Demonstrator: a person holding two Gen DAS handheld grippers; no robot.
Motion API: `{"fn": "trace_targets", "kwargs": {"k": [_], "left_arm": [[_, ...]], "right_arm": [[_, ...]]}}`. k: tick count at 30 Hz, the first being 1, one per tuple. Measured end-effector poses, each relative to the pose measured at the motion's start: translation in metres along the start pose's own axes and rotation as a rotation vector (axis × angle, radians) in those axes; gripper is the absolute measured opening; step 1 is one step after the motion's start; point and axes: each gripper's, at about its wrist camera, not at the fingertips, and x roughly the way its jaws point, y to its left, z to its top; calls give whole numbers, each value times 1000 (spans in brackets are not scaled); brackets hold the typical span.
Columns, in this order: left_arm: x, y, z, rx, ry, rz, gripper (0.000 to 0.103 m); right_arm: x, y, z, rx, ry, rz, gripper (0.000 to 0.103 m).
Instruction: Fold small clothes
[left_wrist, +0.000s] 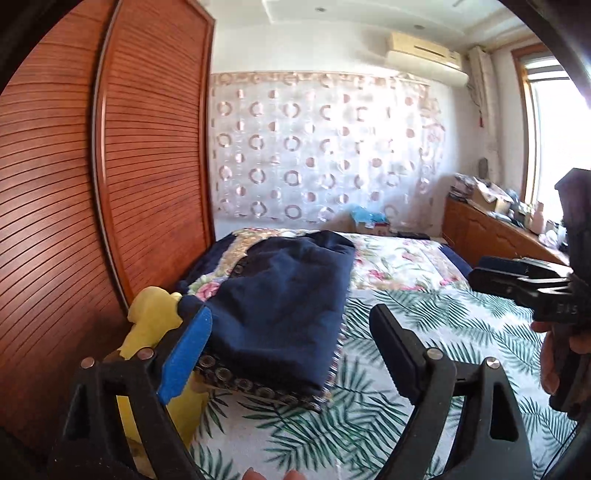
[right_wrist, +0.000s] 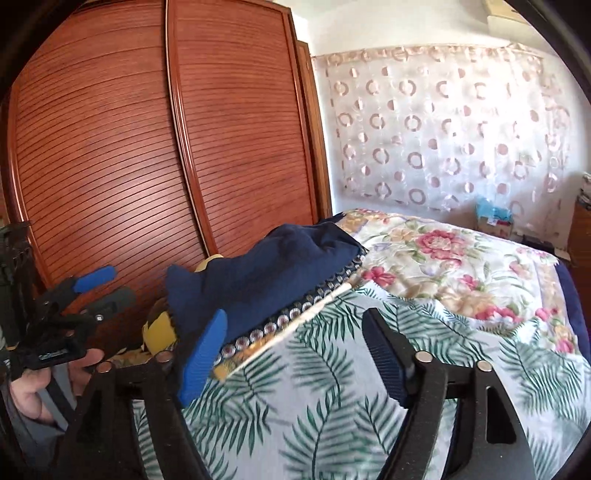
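Hovering above the bed (left_wrist: 406, 314), the left gripper (left_wrist: 291, 350) and right gripper (right_wrist: 291, 354) both hold their jaws spread and empty, the one folded navy garment (left_wrist: 280, 295) lying just ahead on a trimmed fabric beside the wooden wardrobe (left_wrist: 155, 147). That fold looks finished; the next move likely calls for fetching another piece. One yellow plush toy (left_wrist: 147, 314) sits between garment and wardrobe.

place: home bedroom | signs: bed (left_wrist: 406, 314), wardrobe (left_wrist: 155, 147), curtain (left_wrist: 325, 147)
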Motion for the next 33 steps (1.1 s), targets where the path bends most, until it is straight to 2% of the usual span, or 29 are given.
{"fn": "trace_targets", "kwargs": {"k": [7,11,16,25,28,33], "left_arm": [[-11,-27,-9,44,23,-74,88],[-20,-44,-13,36,37,-126,88],[-36,-66,-16,62,50,-171,88],[-51,-102,-3,100,63,-241,88],[-60,-110,5,86,42,-268,88],[-71,-122,20,100,9,-269,88]], "right_arm": [[-55,19,-23,8,-35,-93,85],[-76,30,-37,1,-18,-164,85],[-107,36,-57,72,7,-261,85],[-170,50,-54,110,-74,-451,85],[-186,55,-53,133,-97,-455,85],[-203,66,-49,138,-138,-486,85]]}}
